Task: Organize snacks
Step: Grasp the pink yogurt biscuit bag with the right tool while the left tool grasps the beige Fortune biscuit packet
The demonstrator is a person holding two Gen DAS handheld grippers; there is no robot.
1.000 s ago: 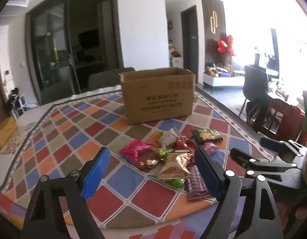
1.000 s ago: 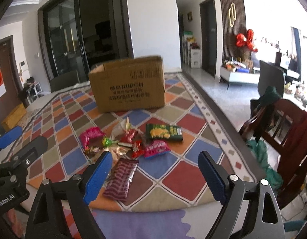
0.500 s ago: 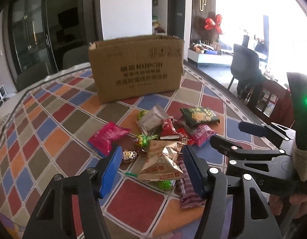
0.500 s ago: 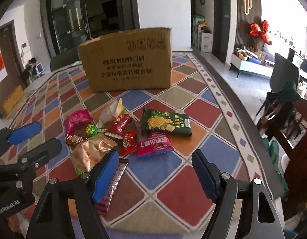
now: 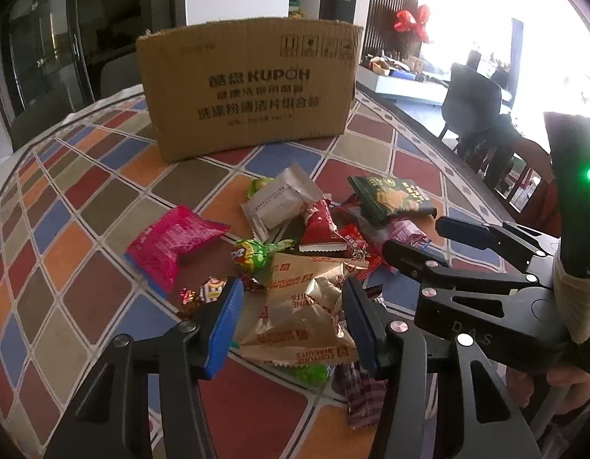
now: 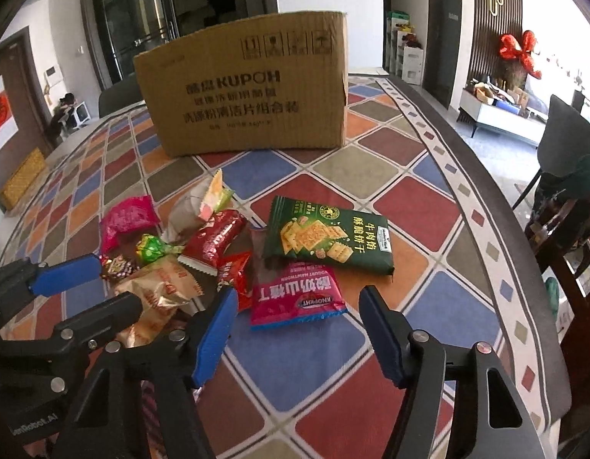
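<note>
Fingers (image 5: 222, 329) of left gripper (image 5: 291, 325) closing either side of gold pouch (image 5: 306, 310), not yet pressing; right gripper (image 6: 295, 329) closing, pink packet (image 6: 295, 298) just ahead; both light, crinkly, slippery—pinch mid-body.

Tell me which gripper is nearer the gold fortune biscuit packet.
Left. The left gripper straddles the gold fortune biscuit packet, jaws closing around it. The right gripper sits off to its side, over the pink hawthorn packet.

Table (image 6: 440, 176) with checkered cloth, cardboard box (image 6: 249, 88), heap of snack packets (image 6: 279, 260)
</note>
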